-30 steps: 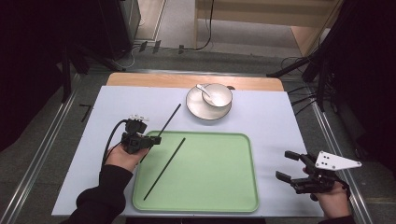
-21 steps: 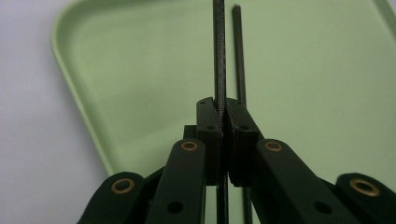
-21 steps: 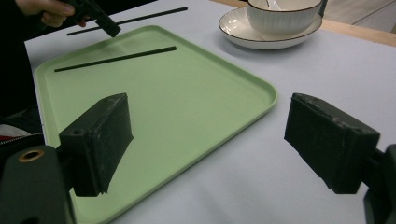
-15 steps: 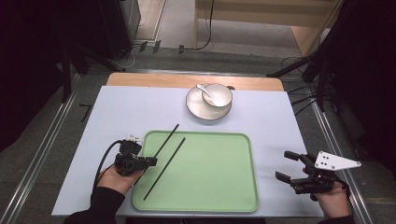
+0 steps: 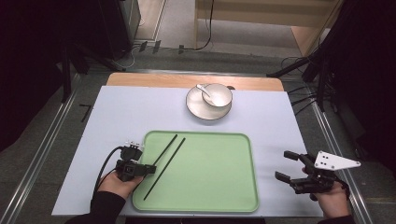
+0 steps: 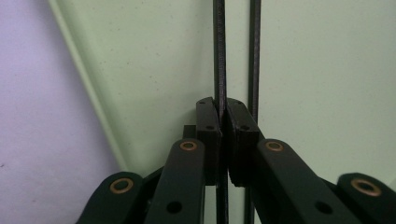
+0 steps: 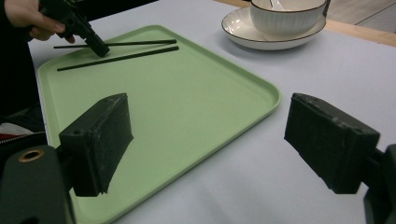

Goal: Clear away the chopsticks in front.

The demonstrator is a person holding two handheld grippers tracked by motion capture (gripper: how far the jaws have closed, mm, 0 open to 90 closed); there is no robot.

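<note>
- Left gripper has come down to the pale green plastic tray, lower left of frame; jaws clamped on one thin black chopstick (beside its twin).
- Right gripper idle, jaws wide; release looks next.

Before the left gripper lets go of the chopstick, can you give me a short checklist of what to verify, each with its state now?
1. Left gripper is shut on the held chopstick: ok.
2. Held chopstick is over the green tray, inside its rim: ok.
3. Held chopstick already rests flat on the tray floor: cannot tell.
4. Second chopstick lies on the tray, close beside the held one and nearly parallel to it, not crossing it: ok.
5. Right gripper is open, holds nothing, and stays off the tray at its right side: ok.
6. Bowl with its spoon stands on its plate beyond the tray, away from both grippers: ok.
</note>
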